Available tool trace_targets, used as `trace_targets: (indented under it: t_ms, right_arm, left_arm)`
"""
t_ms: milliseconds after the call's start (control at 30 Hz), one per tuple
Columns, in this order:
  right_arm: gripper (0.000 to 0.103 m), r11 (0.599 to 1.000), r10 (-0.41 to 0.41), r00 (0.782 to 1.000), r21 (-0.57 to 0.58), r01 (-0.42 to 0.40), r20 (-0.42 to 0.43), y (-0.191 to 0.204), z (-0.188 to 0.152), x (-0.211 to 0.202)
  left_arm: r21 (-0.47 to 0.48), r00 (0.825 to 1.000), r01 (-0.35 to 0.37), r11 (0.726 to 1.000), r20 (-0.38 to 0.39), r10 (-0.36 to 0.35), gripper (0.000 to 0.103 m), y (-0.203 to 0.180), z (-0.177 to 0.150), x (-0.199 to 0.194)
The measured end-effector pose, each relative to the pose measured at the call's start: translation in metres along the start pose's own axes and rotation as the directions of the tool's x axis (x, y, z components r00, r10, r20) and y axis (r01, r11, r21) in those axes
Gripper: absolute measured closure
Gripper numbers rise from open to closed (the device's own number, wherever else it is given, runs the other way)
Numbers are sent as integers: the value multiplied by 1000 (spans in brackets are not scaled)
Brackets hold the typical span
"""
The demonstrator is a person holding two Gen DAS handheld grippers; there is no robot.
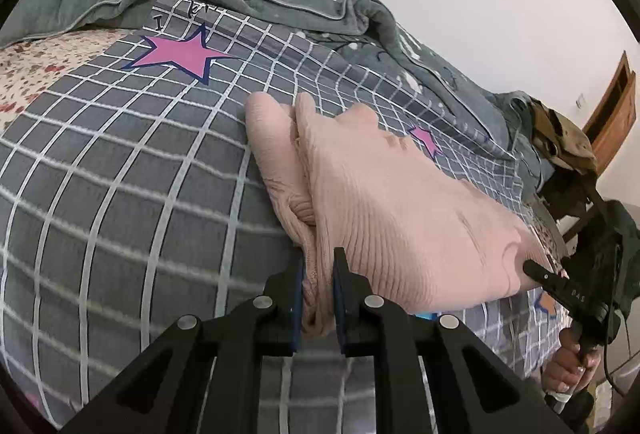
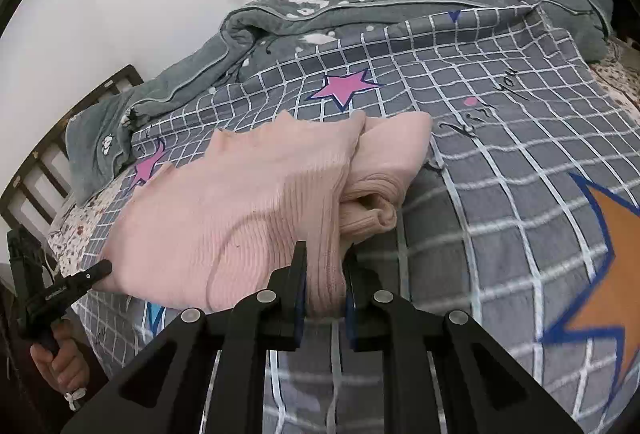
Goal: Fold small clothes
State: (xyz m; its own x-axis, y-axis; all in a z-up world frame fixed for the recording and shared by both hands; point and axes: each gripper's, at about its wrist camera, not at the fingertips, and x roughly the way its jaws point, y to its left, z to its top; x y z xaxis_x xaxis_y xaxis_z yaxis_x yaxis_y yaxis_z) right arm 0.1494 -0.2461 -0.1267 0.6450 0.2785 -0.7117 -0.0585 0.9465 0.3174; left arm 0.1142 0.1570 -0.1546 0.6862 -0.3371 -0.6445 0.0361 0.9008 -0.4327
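Pinching bunched pink knit garment point(image 1: 384, 194), each hand-held gripper point(image 1: 318, 266) point(image 2: 324, 266), pads half-buried, far hem hidden

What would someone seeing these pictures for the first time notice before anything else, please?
First, the pink ribbed knit garment, lifted in the middle of the bed, with the left gripper and the right gripper each shut on a near edge of it. Next, the grey grid-patterned bedsheet beneath, with a pink star towards the far side and a large orange star at the right wrist view's right edge.
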Motion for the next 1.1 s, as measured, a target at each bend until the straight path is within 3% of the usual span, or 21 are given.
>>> trace_targets:
  t_ms: [267, 367, 533, 633, 667, 700, 833, 967, 1100]
  right_arm:
    - [88, 1000, 3, 1000, -1, -3, -5, -12, -28, -27]
    - [83, 998, -26, 1000, -53, 25, -15, -12, -32, -29]
    - [76, 986, -123, 992, -112, 120, -17, -21, -32, -36]
    - [73, 982, -151, 988, -114, 154, 35, -19, -28, -53]
    - [72, 980, -154, 986, -119, 161, 59, -14, -25, -57]
    - [69, 977, -152, 985, -138, 162, 83, -5, -22, -60]
    - [58, 961, -117, 981, -231, 150, 152, 42, -19, -54]
    - [58, 938, -74, 985, -325, 123, 158, 94, -34, -21]
    - [61, 923, -121, 981, -348, 167, 149, 122, -49, 20]
  left_arm:
    - [9, 1000, -12, 1000, -11, 12, 89, -7, -37, -20]
    - [40, 999, -45, 998, -24, 46, 87, -12, -42, -21]
    - [67, 995, -86, 994, -40, 89, 76, -11, -35, -17]
    - [58, 996, -78, 995, -35, 81, 60, -4, -27, -16]
    - [58, 997, -72, 996, -35, 74, 48, -3, -25, -15]
    - [60, 997, -65, 996, -30, 67, 43, -2, -22, -14]
    - [66, 997, -70, 995, -16, 71, 39, -2, -7, -7]
    - [64, 997, -62, 996, -40, 65, 39, 1, 5, 5]
    - [61, 998, -40, 997, -50, 43, 39, 7, 12, 13]
